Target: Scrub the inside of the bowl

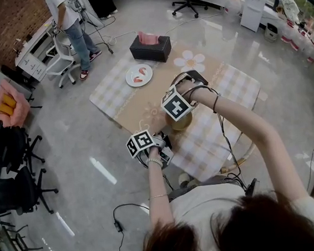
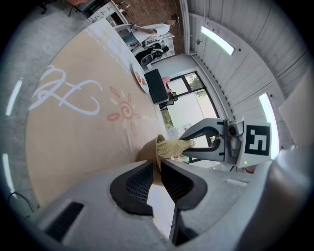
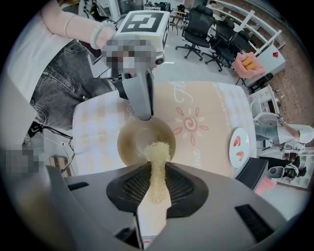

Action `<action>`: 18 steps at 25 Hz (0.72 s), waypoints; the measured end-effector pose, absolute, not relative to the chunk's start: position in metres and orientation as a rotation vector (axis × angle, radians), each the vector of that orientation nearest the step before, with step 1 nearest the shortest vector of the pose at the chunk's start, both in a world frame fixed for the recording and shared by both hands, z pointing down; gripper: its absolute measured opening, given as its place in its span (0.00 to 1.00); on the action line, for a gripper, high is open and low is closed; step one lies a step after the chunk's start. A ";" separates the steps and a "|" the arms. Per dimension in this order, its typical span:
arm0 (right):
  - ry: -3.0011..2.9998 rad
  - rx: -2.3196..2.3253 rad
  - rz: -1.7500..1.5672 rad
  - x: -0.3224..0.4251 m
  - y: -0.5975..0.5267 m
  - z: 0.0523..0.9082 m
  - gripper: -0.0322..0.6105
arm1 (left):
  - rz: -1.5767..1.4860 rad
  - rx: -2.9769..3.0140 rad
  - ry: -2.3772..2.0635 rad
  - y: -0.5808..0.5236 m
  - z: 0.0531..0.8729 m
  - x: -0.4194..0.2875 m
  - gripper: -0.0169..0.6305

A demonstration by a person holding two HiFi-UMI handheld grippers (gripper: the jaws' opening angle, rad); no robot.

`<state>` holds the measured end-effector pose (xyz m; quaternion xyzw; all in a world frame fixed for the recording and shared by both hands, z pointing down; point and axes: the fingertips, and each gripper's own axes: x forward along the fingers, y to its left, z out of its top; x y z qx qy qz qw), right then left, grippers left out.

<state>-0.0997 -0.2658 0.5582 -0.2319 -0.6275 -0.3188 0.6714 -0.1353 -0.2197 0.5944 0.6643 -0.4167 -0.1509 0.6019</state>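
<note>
A tan bowl [image 3: 132,142] stands on the low table's cloth, seen from above in the right gripper view and half hidden under the grippers in the head view [image 1: 183,122]. My left gripper [image 2: 158,172] is shut on the bowl's rim [image 2: 156,149] at its near side. My right gripper [image 3: 158,184] is shut on a pale yellow scrubber [image 3: 158,159], whose tip hangs over the bowl's inside. In the left gripper view the scrubber [image 2: 174,146] pokes into the bowl's mouth from the right gripper [image 2: 221,142].
A white plate [image 1: 139,75] with pink pieces and a black tissue box [image 1: 150,47] sit at the table's far end. The cloth [image 1: 138,104] is beige with checked ends. A person [image 1: 71,25] stands by a desk at far left; office chairs [image 1: 16,165] line the left.
</note>
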 end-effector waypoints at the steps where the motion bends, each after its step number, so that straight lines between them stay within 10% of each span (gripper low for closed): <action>1: -1.413 -0.519 -0.714 -0.099 -0.266 0.558 0.17 | -0.351 1.538 -0.965 -0.219 0.594 -0.135 0.11; 18: -1.380 -0.486 -0.633 -0.081 -0.258 0.557 0.17 | -0.357 1.534 -0.957 -0.218 0.594 -0.136 0.11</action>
